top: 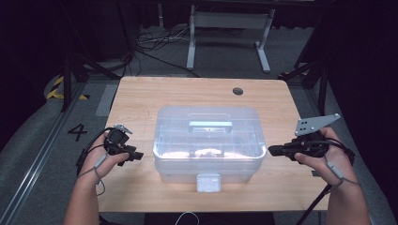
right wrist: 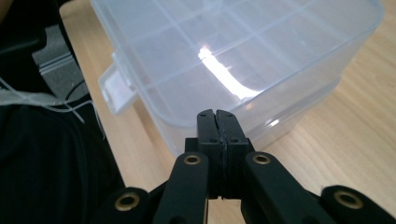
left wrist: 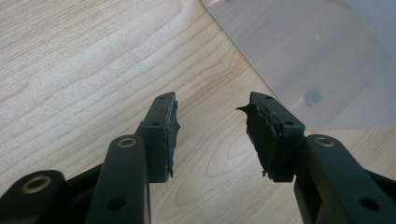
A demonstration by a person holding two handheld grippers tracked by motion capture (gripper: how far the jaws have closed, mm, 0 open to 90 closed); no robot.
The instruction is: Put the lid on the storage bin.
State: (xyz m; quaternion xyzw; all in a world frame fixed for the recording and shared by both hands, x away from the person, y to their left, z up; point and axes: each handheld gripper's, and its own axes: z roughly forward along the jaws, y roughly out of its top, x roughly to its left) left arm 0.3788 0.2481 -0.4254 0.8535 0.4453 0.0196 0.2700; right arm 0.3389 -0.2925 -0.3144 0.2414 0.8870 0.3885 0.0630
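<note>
A clear plastic storage box [top: 209,143] with a pale blue handle [top: 210,125] and a front latch [top: 208,183] stands closed in the middle of the wooden table [top: 141,93]. My left gripper [top: 139,155] hovers just left of the box, open, with nothing but bare wood between its pads [left wrist: 170,135]; a corner of the box [left wrist: 317,56] lies ahead of it. My right gripper [top: 272,150] is shut and empty, its tips close to the box's right side. In the right gripper view the shut gripper [right wrist: 217,115] points at the lid's corner [right wrist: 243,70].
A round cable hole [top: 238,91] is in the table's far edge. A white frame [top: 228,28] and cables lie on the floor beyond. The table's front edge is near the latch.
</note>
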